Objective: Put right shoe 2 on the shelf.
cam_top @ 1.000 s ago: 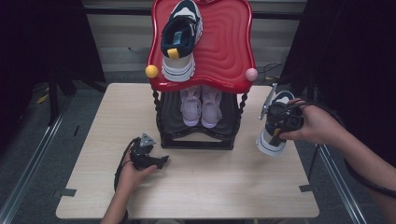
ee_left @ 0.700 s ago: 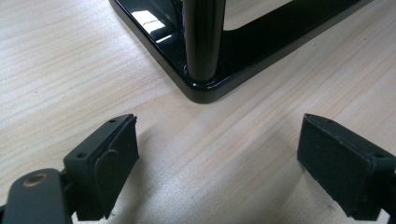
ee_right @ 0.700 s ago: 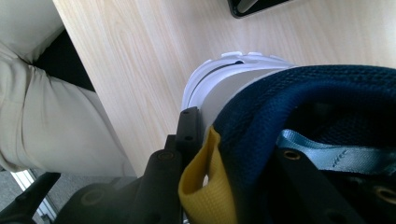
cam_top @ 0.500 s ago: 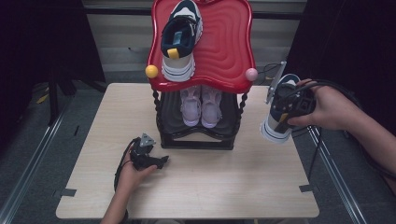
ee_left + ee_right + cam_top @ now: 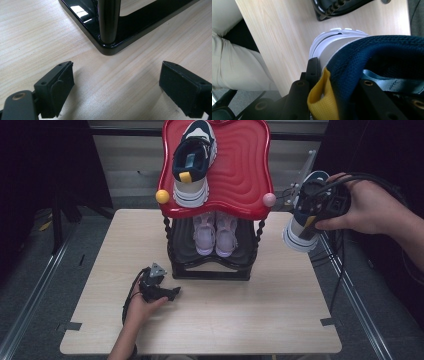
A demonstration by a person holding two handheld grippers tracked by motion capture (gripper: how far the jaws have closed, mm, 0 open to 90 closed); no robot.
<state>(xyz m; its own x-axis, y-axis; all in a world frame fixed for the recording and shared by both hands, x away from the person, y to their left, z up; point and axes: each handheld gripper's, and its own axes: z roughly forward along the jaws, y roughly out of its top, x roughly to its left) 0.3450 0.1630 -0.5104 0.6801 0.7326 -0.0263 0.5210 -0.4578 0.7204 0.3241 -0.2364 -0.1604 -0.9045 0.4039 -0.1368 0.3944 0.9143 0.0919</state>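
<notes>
High view: the right tongs [image 5: 320, 205] grip a navy and white sneaker [image 5: 300, 231] by its padded heel collar, one jaw inside, one outside, holding it in the air off the table's [image 5: 260, 320] right side, beside a red-topped shoe rack [image 5: 240, 175]. It looks light, with a soft collar that yields and a stiff sole, so it may swing. Its twin [image 5: 192, 162] sits on top; a pale pair [image 5: 215, 232] below. The left tongs [image 5: 172, 293] rest wide open and empty on smooth pale wood. Dark room around.
</notes>
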